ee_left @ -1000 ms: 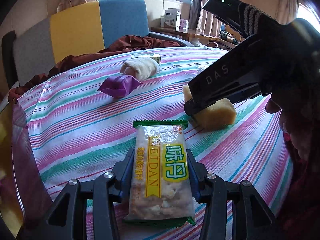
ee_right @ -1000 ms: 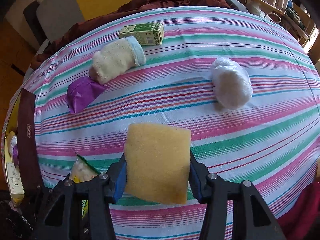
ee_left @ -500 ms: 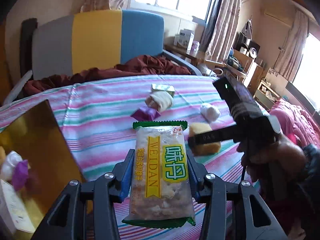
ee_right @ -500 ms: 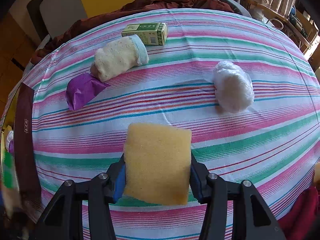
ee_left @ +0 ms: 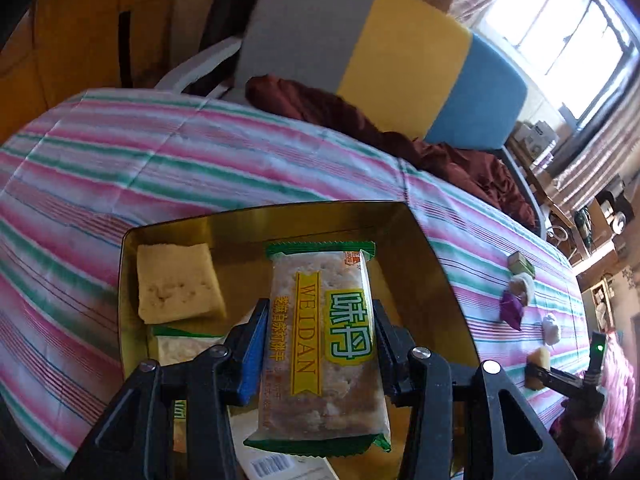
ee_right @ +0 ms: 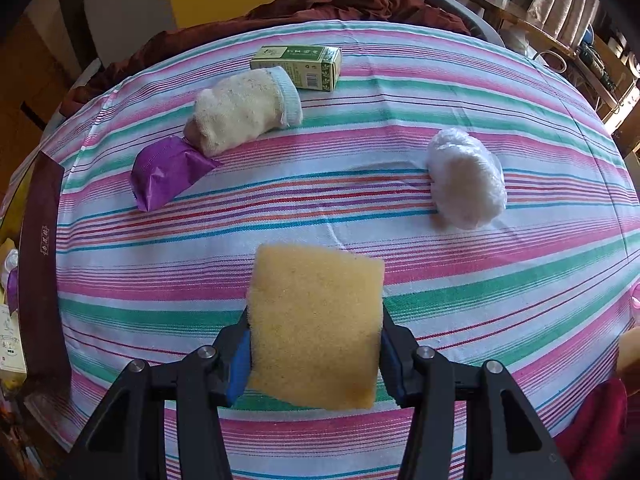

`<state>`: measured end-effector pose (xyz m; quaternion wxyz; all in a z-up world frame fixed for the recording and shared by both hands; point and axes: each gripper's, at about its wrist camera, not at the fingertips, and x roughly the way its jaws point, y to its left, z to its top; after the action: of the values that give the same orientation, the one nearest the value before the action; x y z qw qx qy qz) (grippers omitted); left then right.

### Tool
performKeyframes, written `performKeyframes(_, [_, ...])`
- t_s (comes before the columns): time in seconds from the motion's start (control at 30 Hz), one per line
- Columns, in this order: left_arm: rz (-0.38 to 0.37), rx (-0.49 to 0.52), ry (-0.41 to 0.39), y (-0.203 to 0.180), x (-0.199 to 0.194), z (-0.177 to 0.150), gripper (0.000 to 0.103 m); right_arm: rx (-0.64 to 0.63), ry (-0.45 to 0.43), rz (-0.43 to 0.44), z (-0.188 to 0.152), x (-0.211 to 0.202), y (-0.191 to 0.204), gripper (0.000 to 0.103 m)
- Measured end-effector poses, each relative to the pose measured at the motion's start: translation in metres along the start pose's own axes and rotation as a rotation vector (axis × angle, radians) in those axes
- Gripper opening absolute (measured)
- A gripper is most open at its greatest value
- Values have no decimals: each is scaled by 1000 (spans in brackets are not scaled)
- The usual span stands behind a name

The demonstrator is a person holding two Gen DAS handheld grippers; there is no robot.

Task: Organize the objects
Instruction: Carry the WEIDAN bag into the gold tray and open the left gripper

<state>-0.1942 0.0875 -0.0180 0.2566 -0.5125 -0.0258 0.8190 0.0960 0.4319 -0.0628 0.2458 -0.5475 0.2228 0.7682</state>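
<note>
Two yellow sponges [ee_right: 316, 328], two biscuit packets [ee_left: 324, 344], one sock [ee_right: 244, 110], one purple pouch [ee_right: 168, 172], one green carton [ee_right: 300, 65], one gold tray [ee_left: 436, 272].

Behind my counter, draped in a striped cloth [ee_left: 208, 160] of pink, green and white, stands a chair [ee_left: 384, 56] with a back in grey, yellow and blue panels. A dark red blanket [ee_left: 400, 136] lies heaped on its seat. Daylight pours through a window [ee_left: 560, 20] flanked by curtains [ee_left: 592, 168], and cluttered wooden shelves [ee_right: 560, 36] run along the right wall.
</note>
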Motion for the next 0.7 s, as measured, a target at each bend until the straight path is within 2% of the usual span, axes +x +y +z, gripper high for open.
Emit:
performKeyframes(0.17, [24, -85, 72, 26, 34, 10, 47, -3, 1, -3, -2, -2, -2, 53])
performKeyframes(0.37, [76, -93, 131, 32, 63, 22, 48, -7, 1, -7, 1, 2, -1, 53])
performKeyframes(0.4, [74, -95, 132, 32, 63, 22, 51, -8, 1, -8, 1, 2, -2, 53])
performKeyframes(0.53, [77, -119, 86, 34, 50, 18, 56, -13, 1, -11, 3, 4, 4, 54])
performKeyframes(0.7, [116, -96, -63, 30, 1, -1, 56, -23, 0, -18, 3, 5, 5, 54])
